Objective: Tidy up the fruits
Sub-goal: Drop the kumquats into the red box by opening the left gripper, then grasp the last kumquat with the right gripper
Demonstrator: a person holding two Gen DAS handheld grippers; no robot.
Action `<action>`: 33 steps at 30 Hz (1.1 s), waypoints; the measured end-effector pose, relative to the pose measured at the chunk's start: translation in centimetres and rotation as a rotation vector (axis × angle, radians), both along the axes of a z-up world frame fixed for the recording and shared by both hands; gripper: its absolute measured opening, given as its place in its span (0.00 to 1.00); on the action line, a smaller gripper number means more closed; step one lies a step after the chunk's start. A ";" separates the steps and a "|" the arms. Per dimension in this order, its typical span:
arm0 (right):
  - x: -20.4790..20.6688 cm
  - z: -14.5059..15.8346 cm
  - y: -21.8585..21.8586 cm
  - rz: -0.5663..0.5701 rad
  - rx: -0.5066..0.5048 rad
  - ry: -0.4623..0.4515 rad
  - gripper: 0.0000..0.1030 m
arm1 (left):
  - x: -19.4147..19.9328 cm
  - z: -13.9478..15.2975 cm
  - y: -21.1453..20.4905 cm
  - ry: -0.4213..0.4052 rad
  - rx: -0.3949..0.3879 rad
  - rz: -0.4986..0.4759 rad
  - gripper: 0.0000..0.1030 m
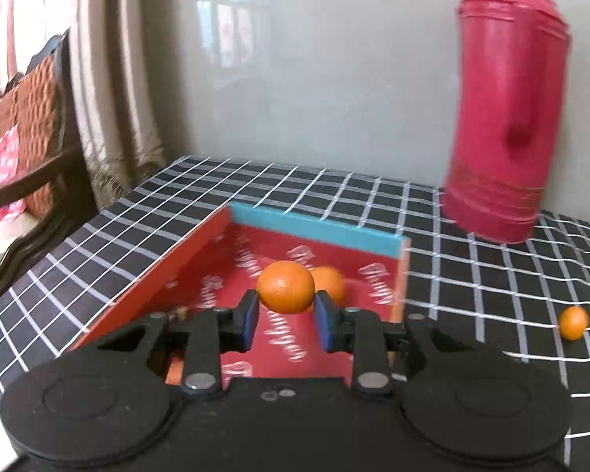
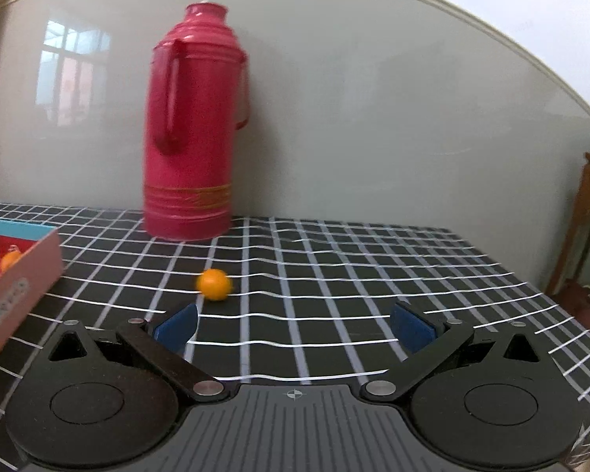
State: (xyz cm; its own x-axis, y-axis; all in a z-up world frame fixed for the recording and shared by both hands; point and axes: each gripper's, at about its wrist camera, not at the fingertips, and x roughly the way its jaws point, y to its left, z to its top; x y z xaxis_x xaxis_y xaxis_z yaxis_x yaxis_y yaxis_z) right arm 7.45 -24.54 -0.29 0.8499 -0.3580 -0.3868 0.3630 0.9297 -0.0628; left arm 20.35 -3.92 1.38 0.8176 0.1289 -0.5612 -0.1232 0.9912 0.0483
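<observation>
Clamping a small orange (image 1: pixel 285 286) between its blue pads, the left gripper (image 1: pixel 286 316) hangs over the red box (image 1: pixel 200 259); best lowered beside the orange already inside (image 1: pixel 330 281) before letting go. Right gripper (image 2: pixel 294 326) gapes wide, empty, near a loose orange (image 2: pixel 214 284) on the checked tablecloth (image 2: pixel 373 275). Fruit round, glossy, bright.

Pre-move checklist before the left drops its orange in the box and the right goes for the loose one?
1. Left gripper shut on held orange: ok.
2. Held orange over the red box: ok.
3. Drop spot clear: not ok, another orange in box sits just behind.
4. Right gripper open, empty: ok.
5. Loose orange on checked cloth, unobstructed: ok.
6. Red thermos clear of right gripper's path: ok.
</observation>
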 end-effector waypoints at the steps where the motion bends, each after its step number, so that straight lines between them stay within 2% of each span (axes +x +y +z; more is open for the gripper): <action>1: 0.6 -0.1 0.3 0.010 0.012 0.006 1.00 | 0.1 -0.1 0.5 0.012 -0.001 0.001 0.22; 6: 3.6 -0.5 1.5 0.046 0.049 0.054 1.00 | 0.2 -0.2 2.4 0.043 -0.029 0.009 0.29; 10: 5.6 -0.7 1.9 0.059 0.049 0.078 1.00 | -0.3 0.3 3.3 0.026 -0.030 0.016 0.56; 15: 8.7 -1.1 0.7 0.068 0.082 0.092 1.00 | -1.2 1.0 4.2 -0.038 0.000 0.019 0.63; 21: 12.2 -1.8 -2.1 0.042 0.178 0.110 1.00 | -1.9 1.6 4.9 -0.081 0.031 0.028 0.64; 26: 14.2 -2.2 -2.2 0.044 0.142 0.131 0.99 | -1.7 1.6 5.7 -0.078 0.021 0.042 0.65; 28: 14.8 -2.6 -2.2 0.047 0.130 0.146 0.80 | -1.6 1.6 6.0 -0.075 0.016 0.047 0.66; 29: 15.0 -2.8 -2.2 0.054 0.139 0.161 0.59 | -1.6 1.6 6.1 -0.076 0.017 0.050 0.66; 30: 15.2 -3.1 -2.5 0.064 0.170 0.178 0.48 | -1.7 1.6 6.2 -0.077 0.018 0.053 0.67; 32: 15.4 -3.6 -2.7 0.054 0.195 0.193 0.42 | -1.7 1.6 6.3 -0.079 0.020 0.058 0.68; 33: 15.3 -3.6 -2.6 0.047 0.189 0.192 0.31 | -1.8 1.6 6.4 -0.080 0.020 0.059 0.68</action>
State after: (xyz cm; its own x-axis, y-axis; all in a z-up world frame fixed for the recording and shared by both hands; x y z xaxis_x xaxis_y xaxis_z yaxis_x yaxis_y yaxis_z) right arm 22.75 -27.09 -3.89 0.7684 -0.2258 -0.5988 0.3168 0.9472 0.0494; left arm 18.57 2.46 3.01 0.8504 0.1891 -0.4910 -0.1858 0.9810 0.0560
